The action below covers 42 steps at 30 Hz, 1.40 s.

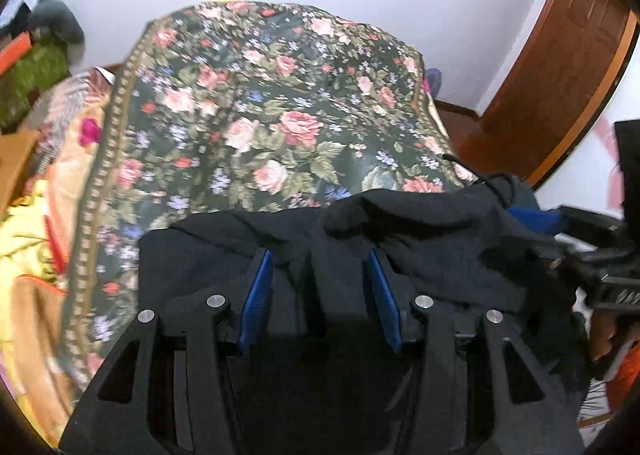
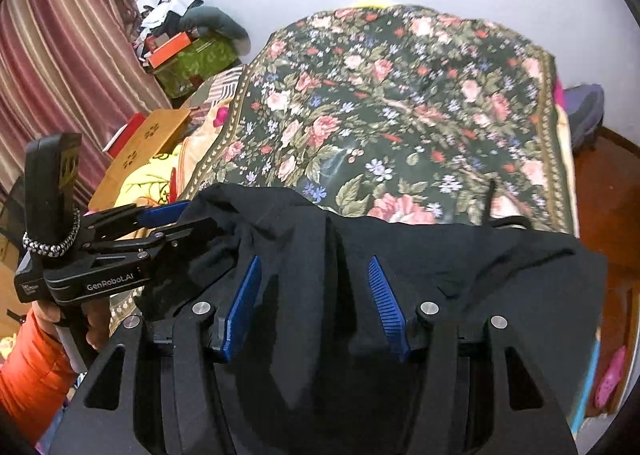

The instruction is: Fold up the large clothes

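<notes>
A large black garment [image 1: 420, 231] lies bunched at the near edge of a bed with a dark floral cover [image 1: 272, 111]. My left gripper [image 1: 320, 255] stands with its blue pads [image 1: 256, 295] wide apart and black cloth between them. In the right wrist view the garment [image 2: 460, 255] spreads across the near edge of the bed cover [image 2: 400, 103]. My right gripper [image 2: 314, 261] is also wide open over the cloth, a raised fold between its pads [image 2: 384, 303]. The left gripper [image 2: 176, 223] shows at the left, at the garment's left end.
A yellow and orange blanket [image 1: 36, 223] lies left of the floral cover. A cluttered shelf with a green box [image 2: 196, 55] and a striped curtain [image 2: 60, 55] stand at the far left. A wooden door [image 1: 560, 75] is on the right. White wall behind the bed.
</notes>
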Available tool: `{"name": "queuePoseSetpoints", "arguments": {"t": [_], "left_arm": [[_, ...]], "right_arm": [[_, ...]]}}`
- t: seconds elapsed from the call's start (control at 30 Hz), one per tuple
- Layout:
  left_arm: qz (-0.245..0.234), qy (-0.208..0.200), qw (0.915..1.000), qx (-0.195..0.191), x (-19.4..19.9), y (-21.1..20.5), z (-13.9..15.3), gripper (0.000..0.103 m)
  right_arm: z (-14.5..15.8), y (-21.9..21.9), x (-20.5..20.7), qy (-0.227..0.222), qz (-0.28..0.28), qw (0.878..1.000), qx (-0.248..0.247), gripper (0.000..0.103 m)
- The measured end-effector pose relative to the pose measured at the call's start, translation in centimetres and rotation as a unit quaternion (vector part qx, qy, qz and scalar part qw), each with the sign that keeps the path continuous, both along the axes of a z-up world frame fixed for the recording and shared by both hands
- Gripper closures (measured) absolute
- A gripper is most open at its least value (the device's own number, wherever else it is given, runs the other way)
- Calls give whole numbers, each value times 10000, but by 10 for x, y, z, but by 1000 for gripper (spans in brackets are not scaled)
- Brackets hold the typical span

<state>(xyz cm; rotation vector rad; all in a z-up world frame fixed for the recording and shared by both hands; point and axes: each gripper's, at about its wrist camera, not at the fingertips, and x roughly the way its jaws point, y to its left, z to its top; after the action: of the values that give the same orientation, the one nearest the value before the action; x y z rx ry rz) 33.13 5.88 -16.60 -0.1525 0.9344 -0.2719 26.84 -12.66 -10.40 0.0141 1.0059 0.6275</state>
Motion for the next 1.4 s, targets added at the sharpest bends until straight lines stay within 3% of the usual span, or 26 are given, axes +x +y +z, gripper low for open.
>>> {"name": "queuePoseSetpoints", "arguments": {"t": [0.07, 0.13, 0.3, 0.43, 0.63, 0.8, 0.87, 1.0, 1.1, 1.17, 1.23, 1.4], "left_arm": [[-84, 13, 9999, -115, 4, -2, -4, 70], [-216, 100, 9995, -224, 6, -6, -8, 88], [-338, -144, 9991, -217, -15, -10, 7, 96], [-577, -398, 9973, -224, -47, -11, 32, 97], [-754, -441, 9960, -170, -107, -18, 55, 97], [-673, -328, 9972, 55, -141, -22, 52, 94], [-654, -220, 9972, 271, -153, -23, 48, 93], [-611, -422, 9941, 791, -177, -19, 57, 92], [-412, -759, 9910, 1023, -189, -8, 75, 80], [-224, -1040, 9890, 1024, -189, 3, 90, 64], [-8, -1301, 9864, 1007, -184, 12, 101, 56], [402, -1308, 9859, 963, -133, 35, 108, 56]], "right_arm": [[-4, 4, 3, 58, 60, 10000, 25, 53], [-9, 7, 5, 134, 98, 9998, 62, 79], [1, -1, -8, 142, 192, 9991, 348, 91], [20, -6, -35, -95, 312, 9990, 312, 92], [51, -13, -93, -657, 554, 9963, -6, 92], [57, -13, -133, -775, 771, 9935, -324, 90], [57, -14, -139, -735, 725, 9939, -396, 90], [67, -24, -139, -713, 490, 9957, -327, 90], [76, -31, -129, -688, 247, 9972, -178, 84], [80, -32, -121, -686, 70, 9976, -47, 75], [81, -30, -112, -692, -110, 9975, 77, 61], [73, -18, -75, -449, -395, 9977, 309, 59]]}}
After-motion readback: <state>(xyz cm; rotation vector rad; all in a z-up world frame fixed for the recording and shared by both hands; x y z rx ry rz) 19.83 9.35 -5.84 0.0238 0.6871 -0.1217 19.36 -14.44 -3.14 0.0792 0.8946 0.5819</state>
